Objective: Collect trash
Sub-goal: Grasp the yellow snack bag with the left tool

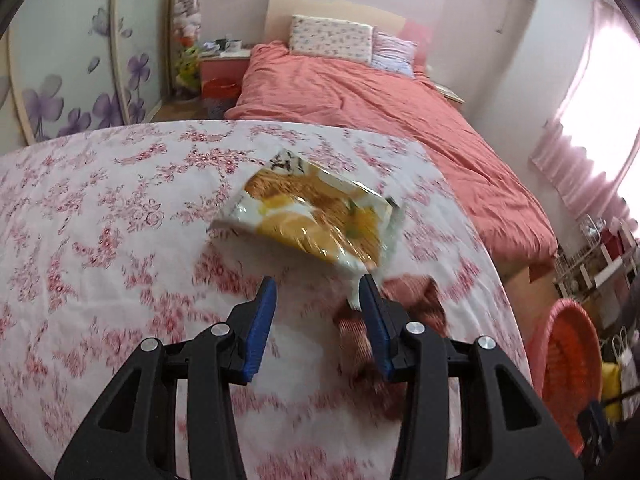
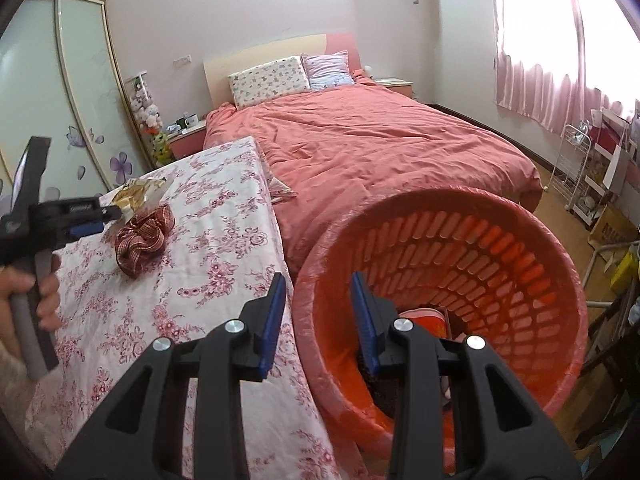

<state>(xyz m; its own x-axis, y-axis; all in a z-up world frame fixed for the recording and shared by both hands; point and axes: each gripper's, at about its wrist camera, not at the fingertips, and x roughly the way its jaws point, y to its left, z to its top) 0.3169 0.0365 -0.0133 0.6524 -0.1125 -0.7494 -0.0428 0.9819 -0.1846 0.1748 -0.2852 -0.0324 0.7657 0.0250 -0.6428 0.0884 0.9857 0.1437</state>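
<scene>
Left hand-held gripper: jaws spread wide, nothing between them, hovering over the desk with the floral cloth. Snack wrapper, yellow/white foil, lies on the cloth just beyond the fingertips, centred slightly right of the gap; its near corner appears to touch the tip of the right finger, though motion blur makes contact hard to confirm. A red checked scrunchie sits near the right finger, partly hidden behind it and blurred. From the right wrist view, the left unit shows at the far left edge, held by a hand, its fingers pointing at the wrapper, with the scrunchie just near of the wrapper and touching or nearly touching it. Right hand-held gripper: also wide open, empty, sitting off the right edge of the desk, its left finger over the cloth edge and its right finger over the rim of the orange basket. The basket is tilted toward the camera, beside the desk on its right, lined with a thin clear bag; some red and dark items lie in its bottom, too occluded to identify. The wrapper is well apart from this gripper, far-left across the desk. Beyond the desk and basket: a bed with a salmon cover, pillows at the far end.
</scene>
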